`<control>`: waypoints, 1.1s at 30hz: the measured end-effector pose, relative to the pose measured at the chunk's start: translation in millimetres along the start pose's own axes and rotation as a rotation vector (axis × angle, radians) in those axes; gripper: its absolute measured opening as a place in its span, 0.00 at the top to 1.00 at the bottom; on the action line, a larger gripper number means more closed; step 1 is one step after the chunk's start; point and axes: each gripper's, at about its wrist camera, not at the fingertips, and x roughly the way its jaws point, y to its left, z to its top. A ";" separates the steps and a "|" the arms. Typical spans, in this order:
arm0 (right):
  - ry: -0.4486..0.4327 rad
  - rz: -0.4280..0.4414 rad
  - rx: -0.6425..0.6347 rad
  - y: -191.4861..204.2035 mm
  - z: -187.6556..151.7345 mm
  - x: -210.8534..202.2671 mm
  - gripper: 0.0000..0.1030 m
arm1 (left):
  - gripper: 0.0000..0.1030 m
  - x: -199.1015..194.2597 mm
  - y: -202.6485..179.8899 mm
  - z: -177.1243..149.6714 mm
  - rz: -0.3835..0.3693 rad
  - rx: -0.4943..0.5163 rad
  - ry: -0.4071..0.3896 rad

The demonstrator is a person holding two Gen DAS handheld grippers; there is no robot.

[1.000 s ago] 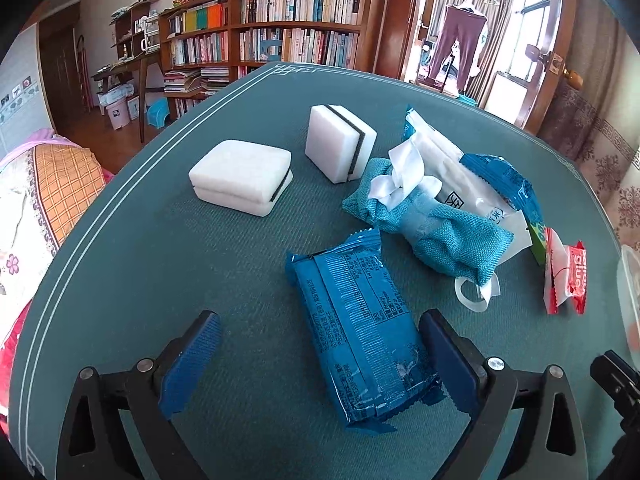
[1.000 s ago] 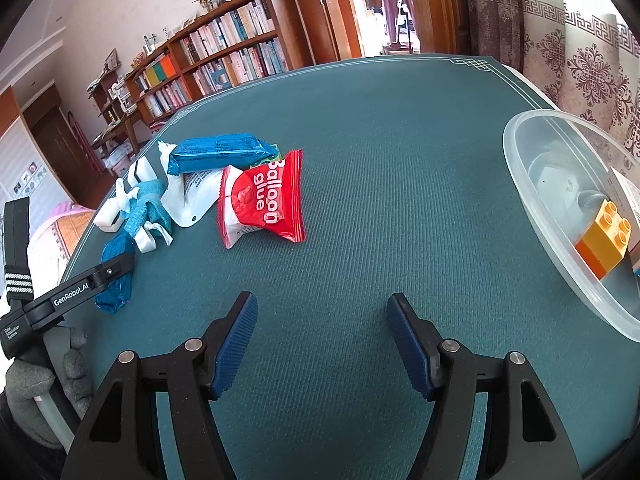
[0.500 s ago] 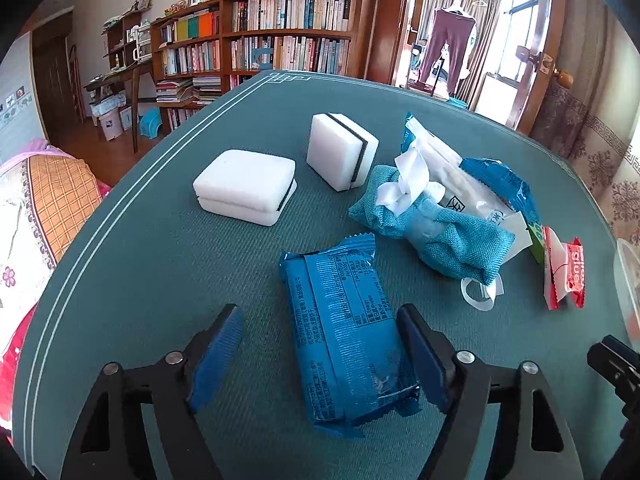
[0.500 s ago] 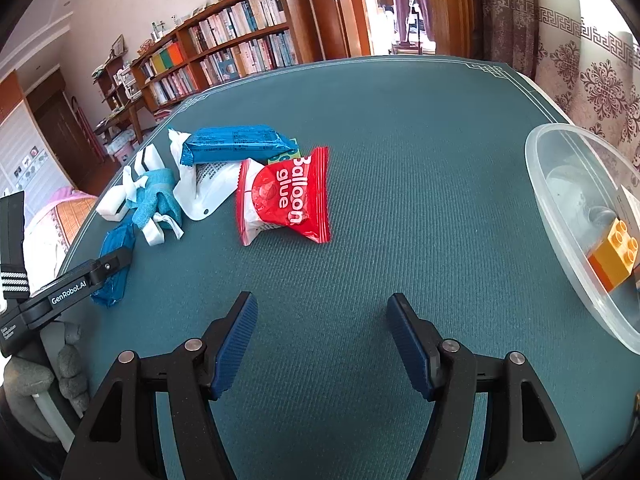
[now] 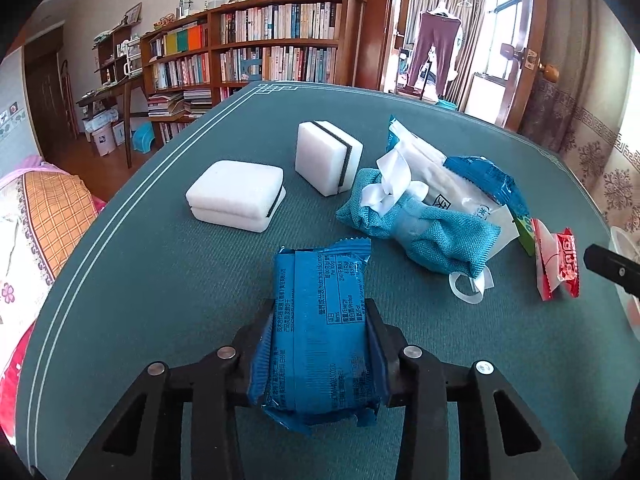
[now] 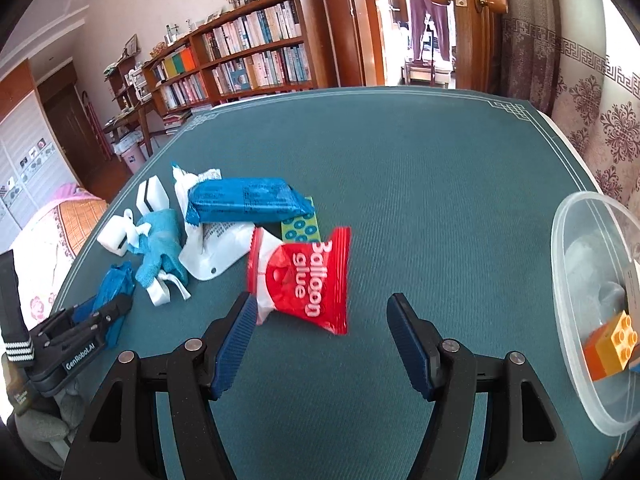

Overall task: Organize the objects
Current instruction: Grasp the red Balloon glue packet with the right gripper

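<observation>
2 tongs | left tongs (image 5: 320,344) pinching blue packet (image 5: 322,320) | right tongs (image 6: 320,340) spread near balloon glue sachet (image 6: 304,276) | lift level, firm squeeze

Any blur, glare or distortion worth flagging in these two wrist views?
Left wrist: sharp; the label on the blue packet is legible; fisheye bends the table edge; the window is overexposed. Right wrist: the red balloon glue packet is slightly motion-smeared; the clear tub shows soft glare; dark vignette in the corners.
</observation>
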 end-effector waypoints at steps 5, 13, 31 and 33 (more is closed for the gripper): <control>-0.050 0.052 -0.051 16.1 23.3 5.7 0.33 | 0.58 -3.2 -1.5 -3.3 -0.010 0.008 -0.003; 0.006 -0.030 0.001 19.4 10.7 31.2 0.32 | 0.58 -8.2 -2.4 -9.2 -0.017 0.011 -0.004; 0.041 -0.063 -0.003 12.9 -4.8 45.2 0.42 | 0.58 -9.9 -5.3 -13.2 -0.022 0.020 -0.004; 0.042 -0.065 -0.009 13.4 -5.0 44.2 0.56 | 0.58 -10.0 -5.1 -13.3 -0.022 0.021 -0.004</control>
